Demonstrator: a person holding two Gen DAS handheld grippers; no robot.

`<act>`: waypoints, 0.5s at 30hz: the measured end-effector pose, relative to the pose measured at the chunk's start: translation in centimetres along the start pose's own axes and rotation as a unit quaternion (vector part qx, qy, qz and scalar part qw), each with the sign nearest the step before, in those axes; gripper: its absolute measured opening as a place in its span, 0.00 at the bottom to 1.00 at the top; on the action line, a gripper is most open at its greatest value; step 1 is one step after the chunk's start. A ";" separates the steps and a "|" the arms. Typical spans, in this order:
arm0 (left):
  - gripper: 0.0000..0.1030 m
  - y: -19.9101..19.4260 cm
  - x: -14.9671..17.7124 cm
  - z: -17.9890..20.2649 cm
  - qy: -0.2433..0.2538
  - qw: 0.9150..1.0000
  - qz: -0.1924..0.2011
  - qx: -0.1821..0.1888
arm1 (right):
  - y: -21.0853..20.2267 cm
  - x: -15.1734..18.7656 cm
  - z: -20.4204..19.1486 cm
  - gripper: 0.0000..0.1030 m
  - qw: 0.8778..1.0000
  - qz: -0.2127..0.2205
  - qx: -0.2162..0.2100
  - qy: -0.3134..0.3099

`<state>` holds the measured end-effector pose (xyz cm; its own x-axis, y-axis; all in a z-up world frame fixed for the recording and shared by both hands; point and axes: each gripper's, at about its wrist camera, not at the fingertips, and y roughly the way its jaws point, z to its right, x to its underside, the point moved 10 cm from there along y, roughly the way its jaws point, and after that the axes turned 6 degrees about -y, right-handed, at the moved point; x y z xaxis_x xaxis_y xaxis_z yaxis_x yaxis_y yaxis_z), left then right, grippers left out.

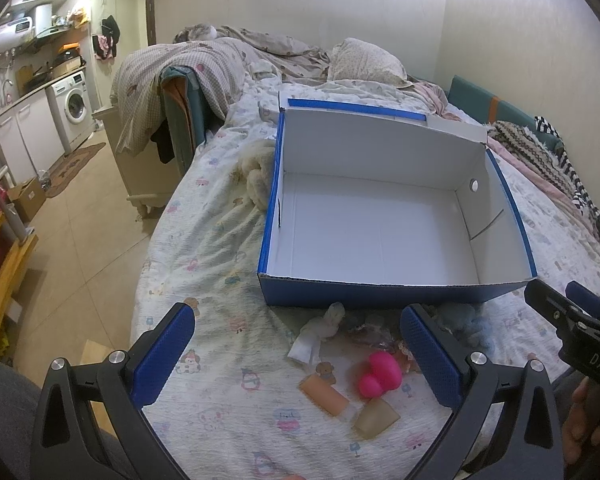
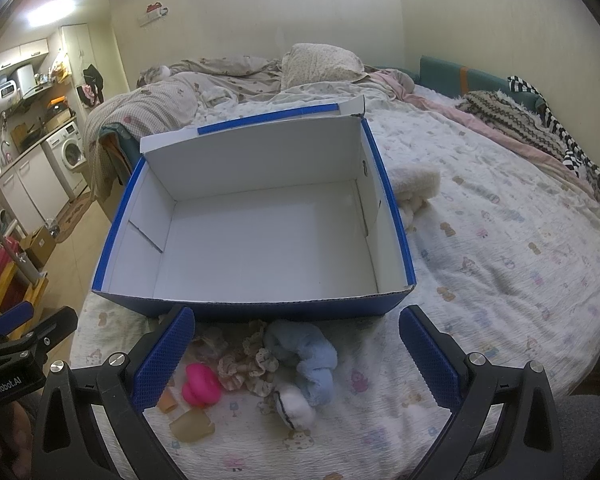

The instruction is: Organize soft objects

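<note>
While both grippers' jaws gape apart, pink toy (image 2: 201,389), blue scrunchie (image 2: 308,356) lie before blue box (image 2: 260,304).

Black grippers, blue textured pads (image 1: 430,356), silver screws

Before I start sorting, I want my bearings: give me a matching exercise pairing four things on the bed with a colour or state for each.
Things:
1. cardboard box
2. scrunchie
3. rubber toy
4. right tool

Colour or state:
A. pink
B. open, holding nothing
C. blue outside, white inside, nothing in it
D. light blue, fluffy

Pairs: 1-C, 2-D, 3-A, 4-B
</note>
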<state>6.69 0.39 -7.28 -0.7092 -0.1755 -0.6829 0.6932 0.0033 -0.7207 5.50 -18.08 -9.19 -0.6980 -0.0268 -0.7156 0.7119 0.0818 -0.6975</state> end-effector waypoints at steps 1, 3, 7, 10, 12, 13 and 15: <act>1.00 0.0 0.0 0.0 0.000 1.000 0.000 0.000 | 0.0 0.0 0.0 1.00 1.000 0.000 0.000 0.000; 1.00 0.0 0.1 0.0 0.001 1.000 0.000 0.000 | 0.0 0.0 0.0 1.00 1.000 0.000 0.000 0.000; 1.00 -0.1 0.1 0.0 0.000 1.000 0.000 0.000 | 0.0 0.0 0.0 1.00 1.000 0.000 0.000 0.000; 1.00 -0.1 0.1 0.0 0.001 1.000 0.000 0.000 | 0.0 0.0 0.0 1.00 1.000 0.000 0.000 0.000; 1.00 0.0 0.1 0.0 0.000 1.000 0.000 0.000 | 0.0 0.0 0.0 1.00 1.000 0.000 0.000 0.000; 1.00 0.0 0.0 0.0 0.001 1.000 0.000 0.000 | 0.0 0.0 0.0 1.00 1.000 0.000 0.000 0.000; 1.00 0.0 0.1 0.0 0.000 1.000 0.000 0.000 | 0.0 0.0 0.0 1.00 1.000 0.000 0.000 0.000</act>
<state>6.63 0.34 -7.28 -0.7094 -0.1752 -0.6827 0.6929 0.0037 -0.7210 5.49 -18.07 -9.18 -0.6980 -0.0269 -0.7156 0.7119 0.0814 -0.6975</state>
